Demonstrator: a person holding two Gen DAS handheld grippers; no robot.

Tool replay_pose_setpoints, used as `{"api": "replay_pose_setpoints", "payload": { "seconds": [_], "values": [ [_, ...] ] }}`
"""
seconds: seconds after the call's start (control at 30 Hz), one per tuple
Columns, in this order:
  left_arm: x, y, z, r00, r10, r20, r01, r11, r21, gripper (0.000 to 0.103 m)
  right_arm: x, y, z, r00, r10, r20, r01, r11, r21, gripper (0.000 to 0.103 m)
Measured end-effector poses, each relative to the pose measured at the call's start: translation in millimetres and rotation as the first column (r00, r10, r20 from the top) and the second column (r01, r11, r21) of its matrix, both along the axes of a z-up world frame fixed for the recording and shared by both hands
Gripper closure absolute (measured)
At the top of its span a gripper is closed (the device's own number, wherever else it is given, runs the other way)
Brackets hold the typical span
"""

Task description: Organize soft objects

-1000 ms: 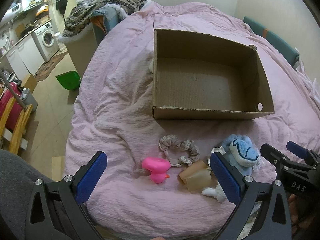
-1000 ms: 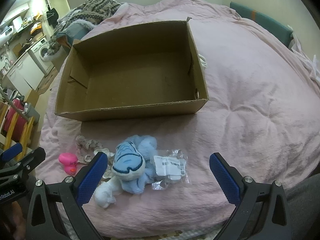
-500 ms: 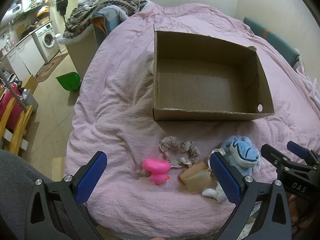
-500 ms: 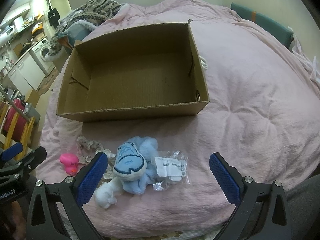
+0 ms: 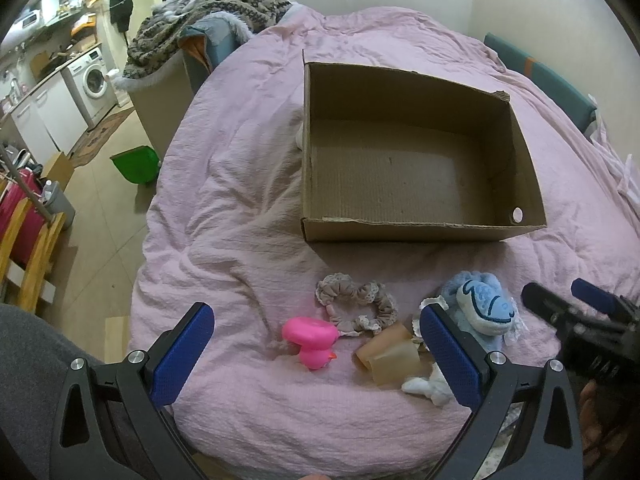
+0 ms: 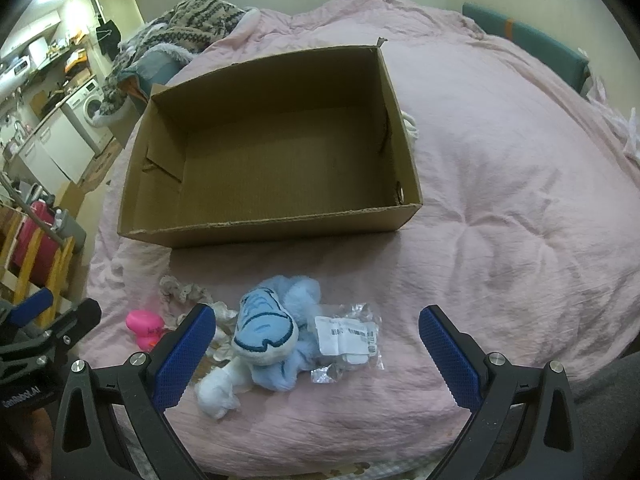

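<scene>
We hold both tongs low over the near edge of a bed covered by a pink quilt (image 5: pixel 240 184), and each pair stands wide apart with nothing between its blue pads. Our left tongs (image 5: pixel 316 340) frame a pink rubber duck (image 5: pixel 310 338) lying on the quilt, with a beige frilled scrunchie (image 5: pixel 356 300) just beyond it and touching its far side. Right of the duck lies a tan, translucent soft piece (image 5: pixel 390 358); we cannot tell what it is. Beside that sits a light blue plush toy (image 5: pixel 482 306), partly hidden by the left tongs' right finger, with a white fluffy end (image 5: pixel 424 386) nearer to us.

Our right tongs (image 6: pixel 316 340) hover over the same cluster from the other side. Between their pads we see the blue plush toy (image 6: pixel 272 330) and, touching its right side, a crumpled clear plastic packet (image 6: pixel 348 338) with a white label. The duck (image 6: pixel 144 326) and the scrunchie (image 6: pixel 180 290) lie to the left, near the left tongs' tips (image 6: pixel 60 312).

Beyond all of these an open cardboard box (image 5: pixel 420 230) rests on the quilt, its floor bare, well apart from the soft things. Each pair of tongs shows at the edge of the other's view, the right tongs (image 5: pixel 576 304) at the far right.
</scene>
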State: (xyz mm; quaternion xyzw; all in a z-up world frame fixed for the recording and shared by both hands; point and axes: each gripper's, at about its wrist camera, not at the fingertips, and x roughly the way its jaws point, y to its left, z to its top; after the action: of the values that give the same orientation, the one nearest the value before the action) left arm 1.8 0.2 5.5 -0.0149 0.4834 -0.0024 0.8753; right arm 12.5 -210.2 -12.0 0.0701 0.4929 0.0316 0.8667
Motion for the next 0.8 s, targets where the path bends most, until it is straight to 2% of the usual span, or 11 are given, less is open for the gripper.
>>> {"api": "replay_pose_setpoints", "payload": {
  "seconds": [0.03, 0.2, 0.3, 0.33, 0.37, 0.4, 0.43, 0.47, 0.5, 0.6, 0.8],
  "values": [
    [-1, -1, 1, 1.0, -0.005, 0.016, 0.004, 1.0, 0.022, 0.0, 3, -4, 3, 1.0, -0.001, -0.006, 0.001, 1.0, 0.024, 0.0],
    [8, 9, 8, 1.0, 0.013, 0.003, -0.013, 1.0, 0.018, 0.0, 23, -40, 17, 0.998, -0.03, -0.057, 0.039, 0.985, 0.168, 0.0],
    [16, 17, 7, 0.997, 0.05, -0.052, -0.05, 0.999, -0.009, 0.0, 39, -63, 9, 0.988, -0.059, -0.143, 0.086, 0.977, 0.194, 0.0],
    [20, 20, 6, 0.993, 0.058, -0.106, -0.06, 0.998, -0.011, 0.0, 45, -69, 2, 0.979, -0.068, -0.191, 0.105, 0.976, 0.189, 0.0],
    [23, 22, 4, 0.99, 0.068, -0.125, -0.071, 0.997, -0.013, 0.0, 48, -74, -6, 0.97, -0.072, -0.231, 0.119, 0.973, 0.195, 0.008],
    [26, 25, 2, 0.985, 0.079, -0.154, -0.082, 0.997, -0.012, 0.0, 51, -76, -15, 0.96, -0.069, -0.272, 0.129, 0.97, 0.208, 0.02],
    [27, 27, 1, 0.984, 0.089, -0.154, -0.092, 0.996, -0.011, 0.0, 54, -77, -26, 0.944, -0.058, -0.325, 0.134, 0.967, 0.215, 0.026],
    [29, 29, 0, 0.981, 0.1, -0.167, -0.103, 0.995, -0.01, 0.001, 56, -76, -38, 0.926, -0.042, -0.375, 0.135, 0.965, 0.225, 0.038],
    [28, 33, 0, 0.989, 0.11, -0.096, -0.109, 0.994, 0.008, 0.0, 57, -75, -48, 0.913, -0.025, -0.407, 0.134, 0.961, 0.242, 0.046],
    [34, 41, -6, 0.985, 0.131, -0.111, -0.134, 0.991, -0.02, 0.0, 56, -63, -78, 0.876, 0.016, -0.481, 0.116, 0.963, 0.243, 0.046],
    [46, 52, -17, 0.972, 0.169, -0.163, -0.172, 0.985, -0.003, 0.001, 62, -33, -91, 0.869, 0.081, -0.488, 0.019, 0.981, 0.195, 0.046]
  ]
}}
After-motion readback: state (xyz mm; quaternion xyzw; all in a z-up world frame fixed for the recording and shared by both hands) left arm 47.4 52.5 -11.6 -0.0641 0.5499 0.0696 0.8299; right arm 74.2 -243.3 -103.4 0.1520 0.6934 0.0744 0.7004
